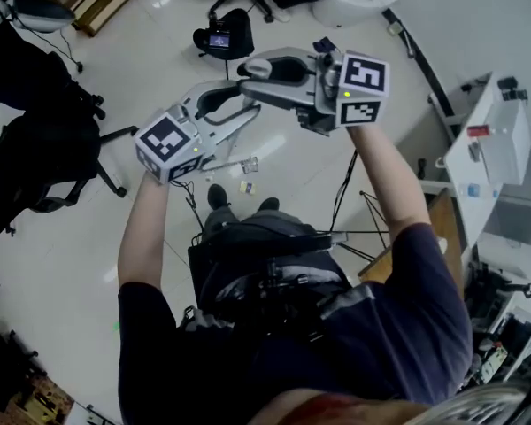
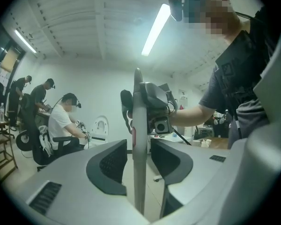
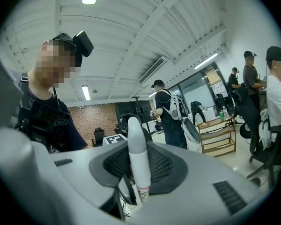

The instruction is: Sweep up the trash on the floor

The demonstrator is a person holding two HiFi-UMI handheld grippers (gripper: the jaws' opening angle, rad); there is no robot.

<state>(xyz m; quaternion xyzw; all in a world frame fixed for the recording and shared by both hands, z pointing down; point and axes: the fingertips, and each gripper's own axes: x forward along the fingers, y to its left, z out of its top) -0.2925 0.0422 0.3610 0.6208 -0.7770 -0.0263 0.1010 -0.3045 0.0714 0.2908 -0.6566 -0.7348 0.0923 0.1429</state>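
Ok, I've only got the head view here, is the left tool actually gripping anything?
Observer: The left gripper view shows a thin grey pole standing between the jaws of the left tool, with a gap on each side, so it isn't clamped.
Operator: And the right tool?
Observer: Its own view shows the right tool shut on a white, round-topped handle.
Operator: Other people around?
Observer: Yes, the left gripper view shows a seated person in a white shirt across the room.
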